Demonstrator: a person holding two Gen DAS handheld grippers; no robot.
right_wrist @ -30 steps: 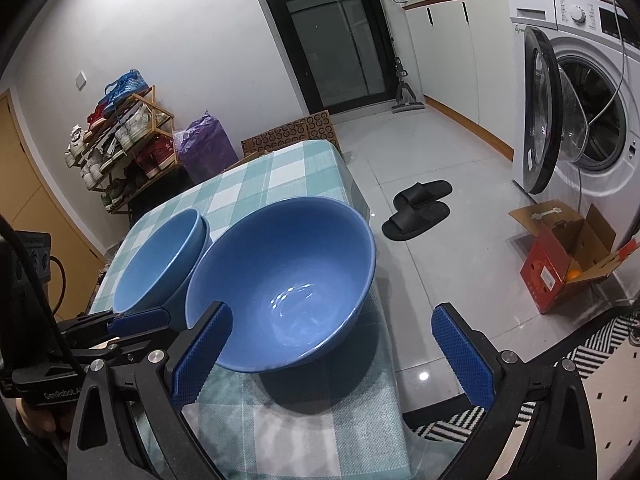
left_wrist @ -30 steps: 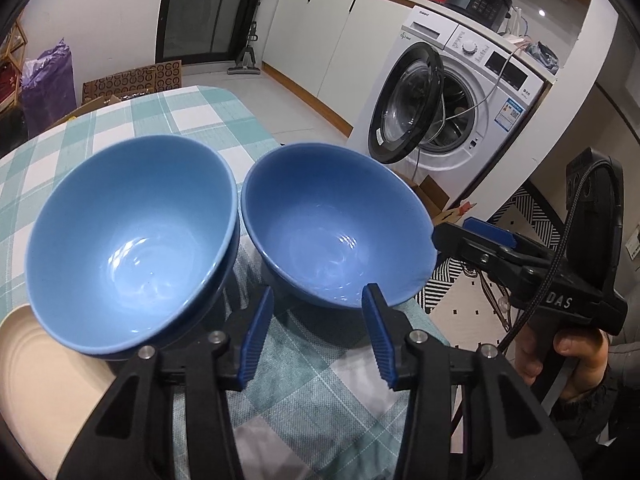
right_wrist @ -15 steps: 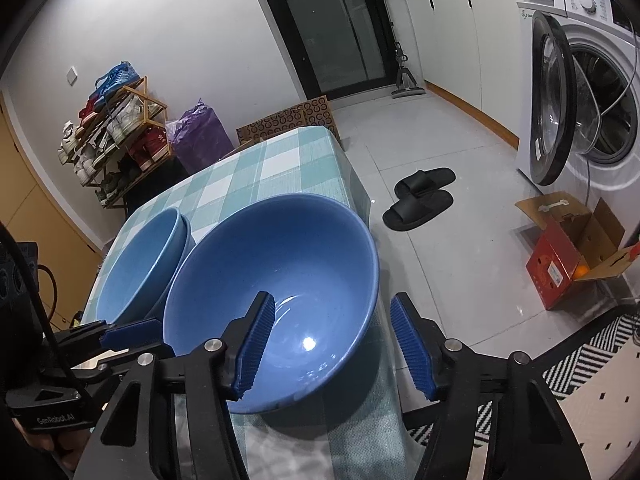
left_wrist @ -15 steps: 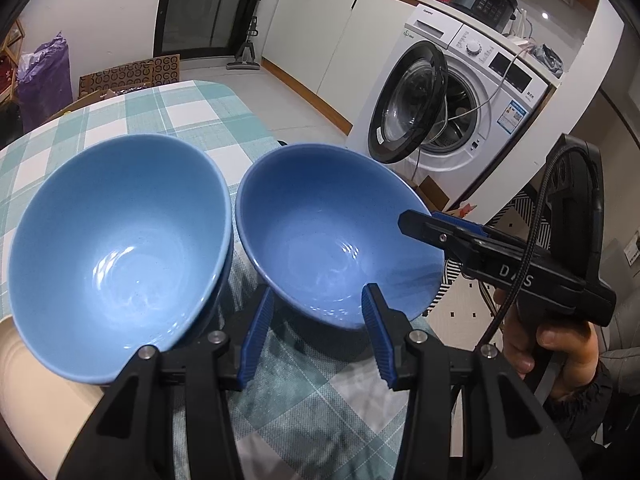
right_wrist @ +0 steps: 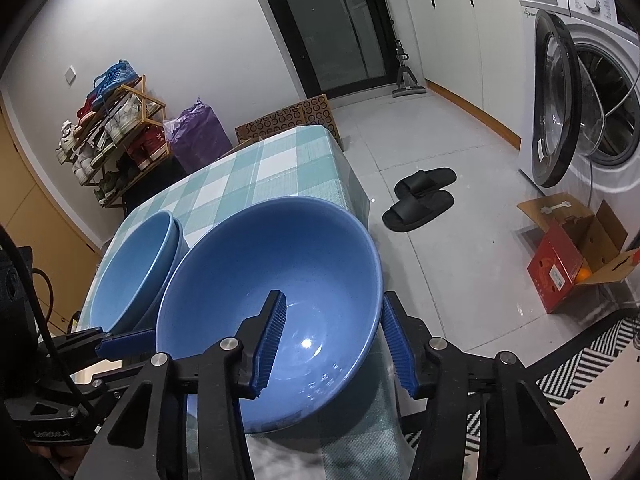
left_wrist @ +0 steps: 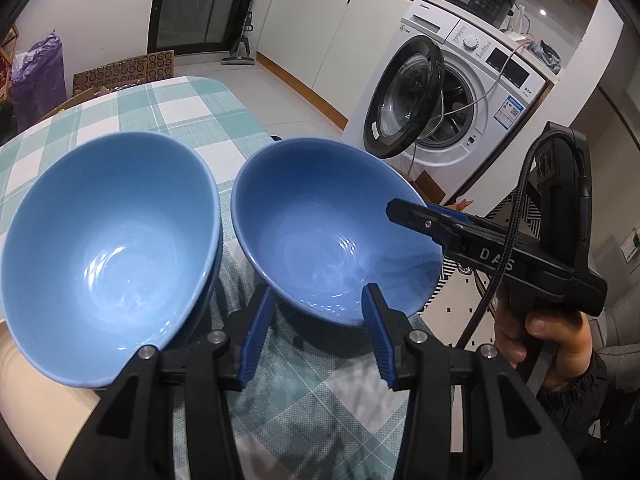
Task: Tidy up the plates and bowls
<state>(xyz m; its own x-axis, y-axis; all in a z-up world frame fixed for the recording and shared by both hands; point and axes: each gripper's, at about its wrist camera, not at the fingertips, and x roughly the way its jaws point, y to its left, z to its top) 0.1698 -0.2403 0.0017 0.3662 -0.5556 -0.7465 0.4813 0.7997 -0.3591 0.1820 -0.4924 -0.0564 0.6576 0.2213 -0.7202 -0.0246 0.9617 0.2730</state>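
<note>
On the checked tabletop [right_wrist: 280, 160], the right tongs [right_wrist: 334, 344] have just been closing astride the single blue bowl's [right_wrist: 256, 280] near rim, pads not visibly pressing, while the left tongs [left_wrist: 316, 336] hang apart, empty, beside the stacked bowls [left_wrist: 108, 248].

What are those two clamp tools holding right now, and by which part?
Nothing yet. The right gripper straddles the near rim of the right blue bowl; its jaws have just been closing but don't press it. The left gripper is empty.

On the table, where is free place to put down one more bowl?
Free: the checked tablecloth behind both bowls, up to the far edge. Crowded: the near end, with the stacked bowls, the single bowl, a cream plate and both grippers.
</note>
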